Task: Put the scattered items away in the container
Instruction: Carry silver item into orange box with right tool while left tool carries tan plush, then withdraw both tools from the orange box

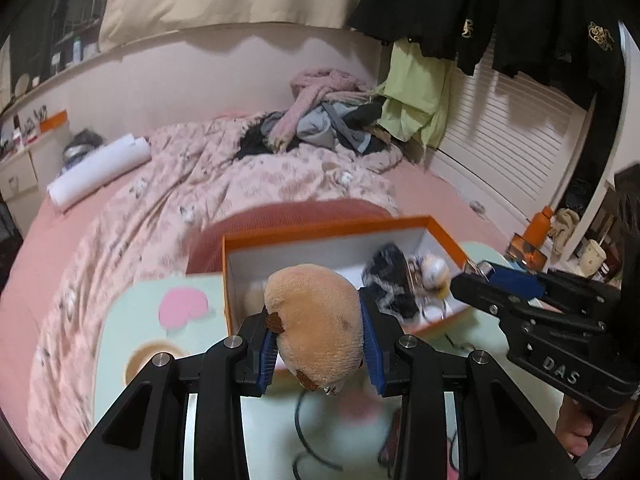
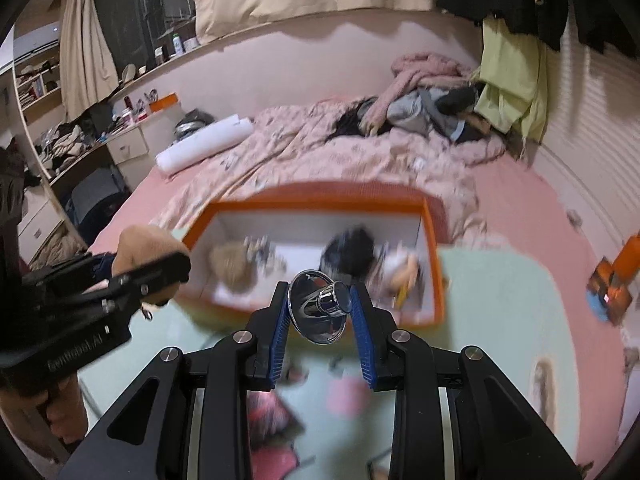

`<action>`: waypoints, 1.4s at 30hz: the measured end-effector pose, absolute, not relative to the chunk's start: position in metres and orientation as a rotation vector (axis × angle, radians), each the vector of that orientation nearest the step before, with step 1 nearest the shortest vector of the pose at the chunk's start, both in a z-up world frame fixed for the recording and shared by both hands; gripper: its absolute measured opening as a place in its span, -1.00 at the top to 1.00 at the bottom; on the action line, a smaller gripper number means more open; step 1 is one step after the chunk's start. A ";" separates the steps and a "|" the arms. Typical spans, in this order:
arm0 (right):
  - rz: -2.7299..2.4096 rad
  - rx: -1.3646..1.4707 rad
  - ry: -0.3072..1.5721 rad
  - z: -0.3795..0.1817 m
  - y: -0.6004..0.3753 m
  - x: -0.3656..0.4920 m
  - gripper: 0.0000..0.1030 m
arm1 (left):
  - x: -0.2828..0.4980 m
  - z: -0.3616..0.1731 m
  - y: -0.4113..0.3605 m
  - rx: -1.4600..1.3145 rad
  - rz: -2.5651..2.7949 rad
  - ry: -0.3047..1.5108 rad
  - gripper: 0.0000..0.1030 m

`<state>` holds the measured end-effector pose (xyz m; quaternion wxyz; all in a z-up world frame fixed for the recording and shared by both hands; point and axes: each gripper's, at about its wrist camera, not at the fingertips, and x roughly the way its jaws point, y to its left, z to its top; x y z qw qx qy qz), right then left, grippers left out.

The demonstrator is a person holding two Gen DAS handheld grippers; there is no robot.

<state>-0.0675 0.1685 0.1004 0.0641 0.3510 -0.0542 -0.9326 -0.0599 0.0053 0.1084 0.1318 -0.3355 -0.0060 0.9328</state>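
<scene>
Left gripper [image 1: 320, 344] jaws clamped on a tan plush toy [image 1: 316, 320], squeezed at its sides, long axis running forward along the fingers. Right gripper [image 2: 320, 312] jaws closed on a shiny chrome disc piece [image 2: 320, 306], disc face turned toward the camera. Orange box [image 2: 434, 240] lies straight ahead of both, open top, already holding a dark item and a few blurred bits. Both loads sit just short of the near wall, plush toward the box's left end, chrome piece mid-box; neither clearly nearer.
</scene>
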 end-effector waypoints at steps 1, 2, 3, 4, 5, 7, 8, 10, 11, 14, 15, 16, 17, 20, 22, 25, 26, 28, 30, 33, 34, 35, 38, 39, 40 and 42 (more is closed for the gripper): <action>-2.826 1.062 -0.166 0.104 0.169 -0.078 0.39 | -0.068 0.110 0.007 -0.982 2.704 -0.015 0.32; -2.836 1.063 -0.171 0.106 0.171 -0.085 0.39 | -0.075 0.111 0.007 -0.990 2.703 -0.015 0.32; -2.848 1.069 -0.176 0.108 0.172 -0.096 0.39 | -0.084 0.111 0.007 -0.998 2.705 -0.019 0.32; -2.855 1.076 -0.172 0.108 0.172 -0.102 0.39 | -0.090 0.109 0.007 -1.008 2.704 -0.019 0.32; -2.864 1.091 -0.164 0.107 0.173 -0.112 0.39 | -0.099 0.106 0.008 -1.033 2.704 -0.021 0.32; -2.860 1.140 -0.178 0.100 0.177 -0.129 0.39 | -0.115 0.097 0.009 -1.081 2.698 -0.020 0.27; -2.849 1.165 -0.194 0.096 0.178 -0.136 0.39 | -0.120 0.093 0.009 -1.095 2.704 -0.022 0.23; -2.814 1.244 -0.234 0.084 0.183 -0.149 0.38 | -0.128 0.082 0.007 -1.124 2.714 -0.029 -0.08; -2.795 1.266 -0.244 0.079 0.185 -0.153 0.31 | -0.130 0.078 0.007 -1.137 2.716 -0.037 -0.19; -2.776 1.321 -0.229 0.067 0.186 -0.158 -0.02 | -0.126 0.072 0.002 -1.122 2.726 -0.079 -0.46; -2.793 1.307 -0.223 0.066 0.186 -0.156 -0.30 | -0.123 0.072 0.001 -1.109 2.724 -0.089 -0.47; -2.812 1.289 -0.219 0.066 0.186 -0.153 -0.41 | -0.121 0.072 0.000 -1.099 2.719 -0.098 -0.49; -2.832 1.265 -0.219 0.067 0.186 -0.150 -0.47 | -0.119 0.073 -0.001 -1.095 2.715 -0.106 -0.49; -2.864 1.184 -0.238 0.077 0.185 -0.135 -0.48 | -0.108 0.078 -0.002 -1.083 2.728 -0.115 -0.56; -2.863 1.146 -0.265 0.084 0.186 -0.122 -0.48 | -0.092 0.084 -0.004 -1.049 2.771 -0.102 -0.76; -2.874 1.115 -0.316 0.090 0.188 -0.097 -0.48 | -0.065 0.089 -0.006 -0.989 2.802 -0.054 -0.87; -2.878 1.113 -0.327 0.090 0.189 -0.086 -0.48 | -0.054 0.089 -0.007 -0.980 2.801 -0.036 -0.89; -2.887 1.123 -0.344 0.088 0.190 -0.067 -0.48 | -0.035 0.084 -0.009 -1.001 2.785 -0.013 -0.95; -2.896 1.161 -0.364 0.078 0.194 -0.048 -0.48 | -0.020 0.072 -0.011 -1.062 2.753 -0.013 -0.95; -2.902 1.264 -0.389 0.054 0.201 -0.027 -0.48 | -0.008 0.047 -0.012 -1.184 2.705 -0.003 -0.95; -2.896 1.301 -0.409 0.047 0.204 -0.023 -0.48 | -0.006 0.039 -0.011 -1.216 2.701 0.011 -0.95; -2.888 1.339 -0.443 0.038 0.208 -0.018 -0.48 | -0.003 0.031 -0.011 -1.247 2.706 0.024 -0.95; -2.879 1.413 -0.483 0.021 0.215 -0.012 -0.48 | 0.000 0.014 -0.007 -1.311 2.705 0.042 -0.95; -2.885 1.433 -0.470 0.018 0.215 -0.013 -0.48 | -0.001 0.009 -0.006 -1.333 2.701 0.052 -0.95; -2.895 1.443 -0.455 0.017 0.215 -0.014 -0.48 | -0.003 0.002 -0.005 -1.379 2.694 0.073 -1.00; -2.919 1.434 -0.404 0.015 0.211 -0.015 -0.65 | -0.004 0.000 -0.002 -1.376 2.715 0.108 -1.00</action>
